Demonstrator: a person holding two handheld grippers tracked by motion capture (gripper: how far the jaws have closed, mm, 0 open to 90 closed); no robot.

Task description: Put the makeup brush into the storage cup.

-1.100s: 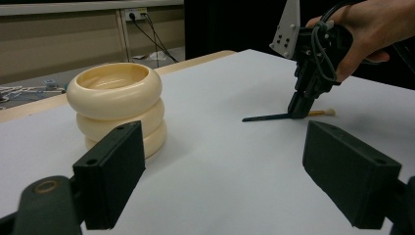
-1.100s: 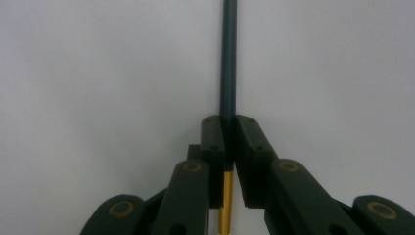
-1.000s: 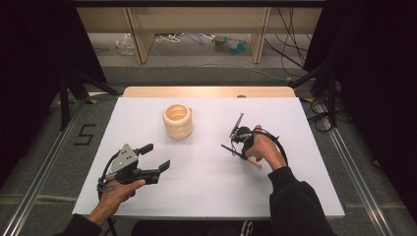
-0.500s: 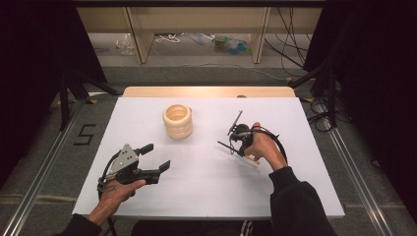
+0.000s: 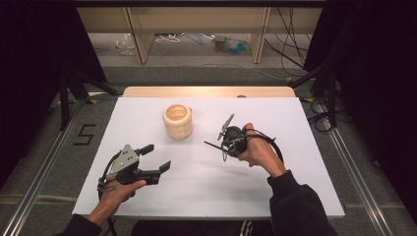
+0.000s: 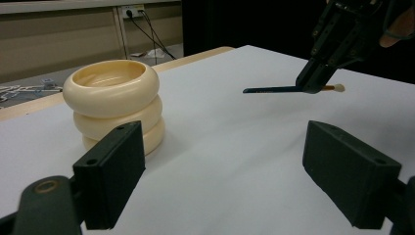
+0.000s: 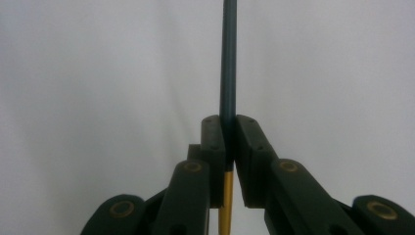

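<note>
A cream holder (image 5: 177, 120) shaped like three stacked rings stands upright, its mouth open, at the table's far middle. It rises close ahead on the left in the left gripper view (image 6: 115, 105). My right gripper (image 5: 223, 145) hovers above the table right of the holder, shut on a thin dark blue stick (image 5: 212, 146). The stick (image 7: 228, 58) runs straight out between the pads, with a yellow section behind them. From the left gripper view the stick (image 6: 271, 90) lies level in the air, pointing toward the holder. My left gripper (image 5: 157, 157) rests near the front left, open with nothing between its fingers.
The white table top (image 5: 295, 187) has a wooden strip (image 5: 206, 91) along its far edge. Metal rails (image 5: 354, 172) run along both sides. Cables and shelving legs lie on the floor beyond the table.
My right hand has lifted the stick higher above the table and shifted slightly left, toward the holder. The left hand has stayed still.
</note>
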